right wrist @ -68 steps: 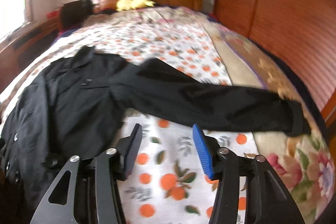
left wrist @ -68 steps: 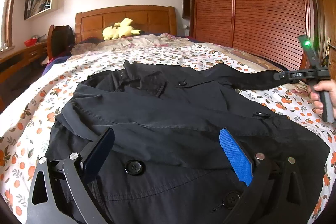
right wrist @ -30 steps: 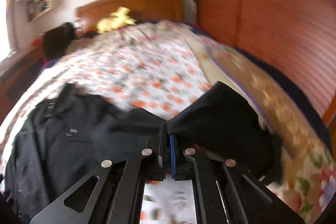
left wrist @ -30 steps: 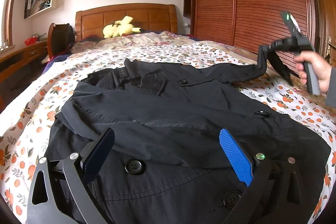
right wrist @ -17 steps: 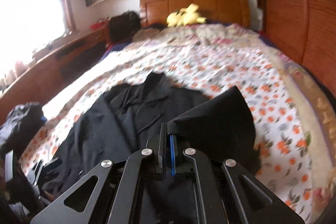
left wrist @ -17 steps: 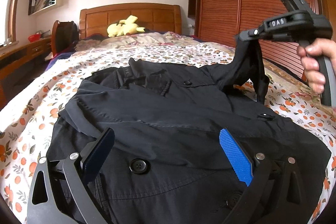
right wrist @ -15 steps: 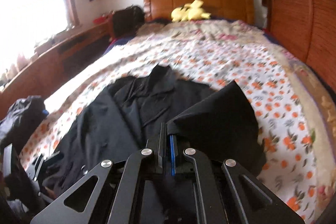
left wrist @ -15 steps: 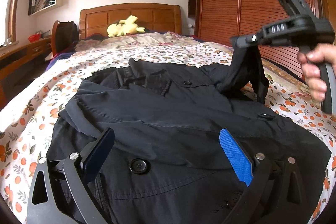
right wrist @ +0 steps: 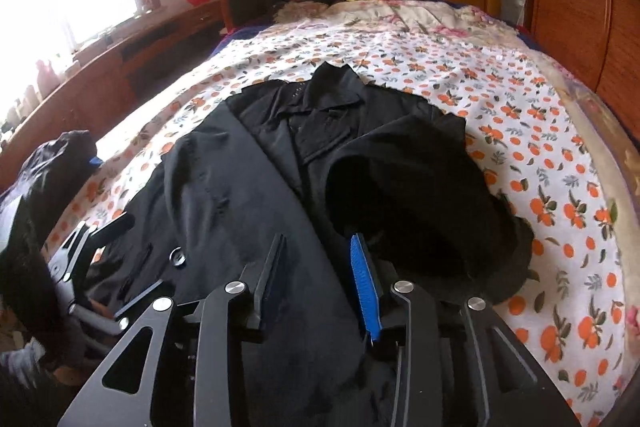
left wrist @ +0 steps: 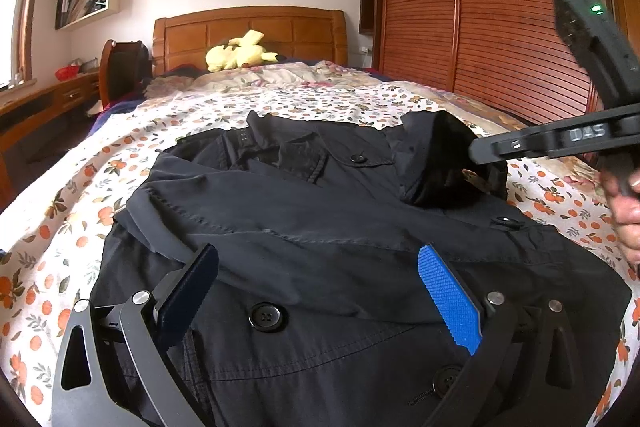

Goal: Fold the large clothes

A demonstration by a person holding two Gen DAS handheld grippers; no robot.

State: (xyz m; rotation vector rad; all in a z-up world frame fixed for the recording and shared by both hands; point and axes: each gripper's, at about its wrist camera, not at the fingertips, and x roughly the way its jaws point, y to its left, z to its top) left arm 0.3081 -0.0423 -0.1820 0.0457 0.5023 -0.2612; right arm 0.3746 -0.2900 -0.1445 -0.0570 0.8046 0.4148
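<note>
Fabric this limp and fairly heavy will sag wherever you lift it, so pinch seams or hems. Your left gripper (left wrist: 316,291) hovers wide open and empty above the black coat's (left wrist: 320,227) buttoned front on the floral bedspread (left wrist: 48,227). Your right gripper (right wrist: 316,267) has just been opening; nothing sits between its pads. Beyond lies the sleeve (right wrist: 416,195), bunched across the chest.

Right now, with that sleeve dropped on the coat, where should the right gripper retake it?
Probably at the cuff, the open end of the sleeve nearest the right gripper, whose jaws have just been opening and hold nothing. Come from the orange-print bedspread side, low: there the bunched edge stands proud of the black coat.
</note>
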